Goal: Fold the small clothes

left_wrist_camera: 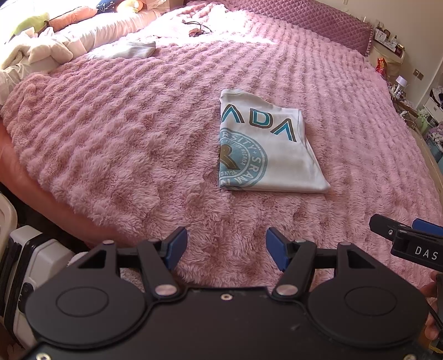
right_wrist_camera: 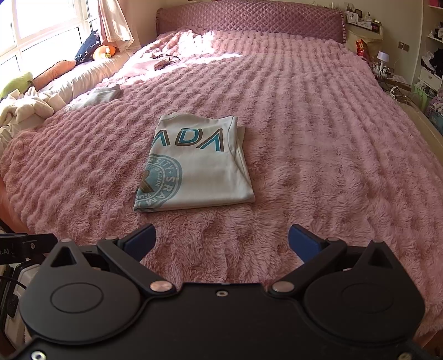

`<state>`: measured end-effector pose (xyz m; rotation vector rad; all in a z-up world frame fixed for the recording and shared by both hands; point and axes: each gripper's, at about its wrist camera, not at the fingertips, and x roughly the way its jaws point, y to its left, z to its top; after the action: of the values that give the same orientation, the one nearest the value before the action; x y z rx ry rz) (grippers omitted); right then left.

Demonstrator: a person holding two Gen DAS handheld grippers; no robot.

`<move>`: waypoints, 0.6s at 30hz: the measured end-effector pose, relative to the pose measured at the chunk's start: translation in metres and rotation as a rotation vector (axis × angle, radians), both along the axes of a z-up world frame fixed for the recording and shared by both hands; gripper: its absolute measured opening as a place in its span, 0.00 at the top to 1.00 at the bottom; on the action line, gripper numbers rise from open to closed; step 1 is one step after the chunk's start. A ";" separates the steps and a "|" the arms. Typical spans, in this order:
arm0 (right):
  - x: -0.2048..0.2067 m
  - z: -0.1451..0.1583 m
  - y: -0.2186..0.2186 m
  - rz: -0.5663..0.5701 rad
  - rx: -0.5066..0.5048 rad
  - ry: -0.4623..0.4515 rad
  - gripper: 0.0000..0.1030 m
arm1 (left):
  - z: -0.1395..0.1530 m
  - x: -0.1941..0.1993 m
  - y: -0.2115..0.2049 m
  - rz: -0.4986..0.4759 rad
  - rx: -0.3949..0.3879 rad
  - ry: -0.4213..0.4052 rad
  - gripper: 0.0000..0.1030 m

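A white T-shirt (left_wrist_camera: 265, 149) with teal lettering and a round teal print lies folded into a flat rectangle on the pink fluffy bedspread (left_wrist_camera: 138, 138). It also shows in the right wrist view (right_wrist_camera: 193, 169). My left gripper (left_wrist_camera: 226, 246) is open and empty, hovering above the bedspread, short of the shirt. My right gripper (right_wrist_camera: 221, 241) is open and empty, also short of the shirt's near edge. The right gripper's tip (left_wrist_camera: 409, 235) shows at the right edge of the left wrist view.
A folded grey-striped cloth (left_wrist_camera: 130, 51) lies far left near cream bedding (left_wrist_camera: 41, 52) and pillows. A dark cord (right_wrist_camera: 166, 58) lies near the quilted headboard (right_wrist_camera: 249, 19). Cluttered shelves and a nightstand (right_wrist_camera: 387, 63) stand right of the bed.
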<state>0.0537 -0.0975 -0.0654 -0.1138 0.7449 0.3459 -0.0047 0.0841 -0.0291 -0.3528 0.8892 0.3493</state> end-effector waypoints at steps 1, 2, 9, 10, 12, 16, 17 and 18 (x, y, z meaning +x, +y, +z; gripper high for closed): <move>0.000 -0.001 0.000 0.000 -0.001 0.001 0.00 | -0.001 0.000 0.000 0.003 0.000 0.002 0.38; 0.000 0.000 0.000 -0.001 -0.001 0.001 0.00 | -0.001 0.001 0.001 0.004 0.001 0.005 0.37; 0.001 -0.003 -0.002 -0.005 -0.002 0.003 0.00 | -0.001 0.001 -0.001 0.004 0.007 0.013 0.37; 0.001 -0.003 -0.003 -0.004 -0.002 0.003 0.00 | -0.001 0.001 -0.001 0.003 0.008 0.013 0.37; 0.001 -0.003 -0.003 -0.004 -0.002 0.003 0.00 | -0.001 0.001 -0.002 0.003 0.007 0.014 0.37; 0.001 -0.003 -0.003 -0.003 -0.003 0.004 0.00 | -0.002 0.001 -0.001 0.006 0.009 0.018 0.37; 0.001 -0.003 -0.002 -0.004 -0.002 0.004 0.00 | -0.002 0.001 -0.001 0.006 0.010 0.019 0.37; 0.001 -0.003 -0.002 -0.004 -0.002 0.004 0.00 | -0.002 0.001 0.000 0.007 0.011 0.019 0.37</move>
<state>0.0544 -0.0999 -0.0685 -0.1132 0.7497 0.3416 -0.0035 0.0836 -0.0308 -0.3428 0.9049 0.3641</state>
